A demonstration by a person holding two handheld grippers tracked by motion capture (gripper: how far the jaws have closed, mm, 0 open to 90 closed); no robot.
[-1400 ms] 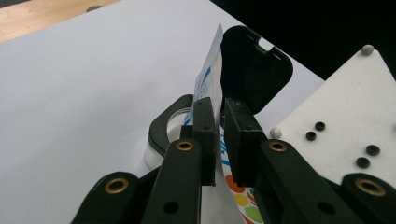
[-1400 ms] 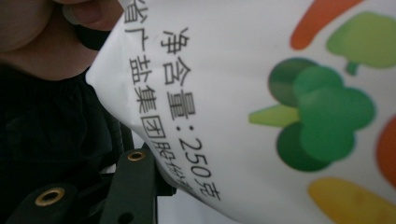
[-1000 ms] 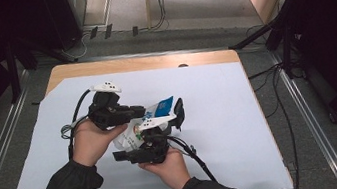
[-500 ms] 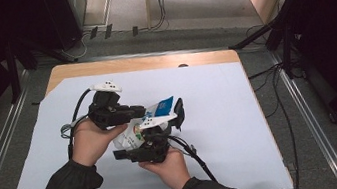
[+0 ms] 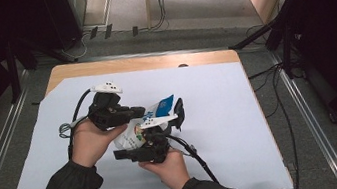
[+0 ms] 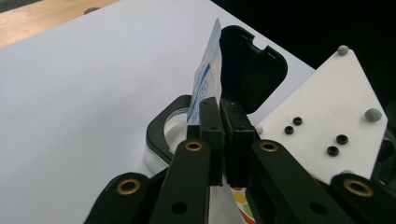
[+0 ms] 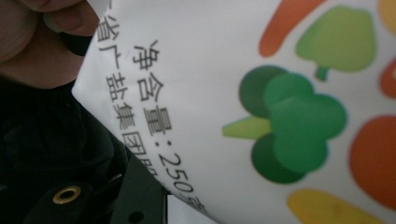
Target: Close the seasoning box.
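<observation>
A printed pouch (image 5: 144, 123) is held off the table (image 5: 240, 114), near the middle of its white sheet. The left gripper (image 6: 219, 140) is clenched on the pouch's upper edge. The right gripper (image 5: 155, 139) is pressed against the pouch's printed face (image 7: 261, 93); whether it grips cannot be told. A slip is judged possible, since so thin an edge is pinched; opposed pulling could tear the pouch.
</observation>
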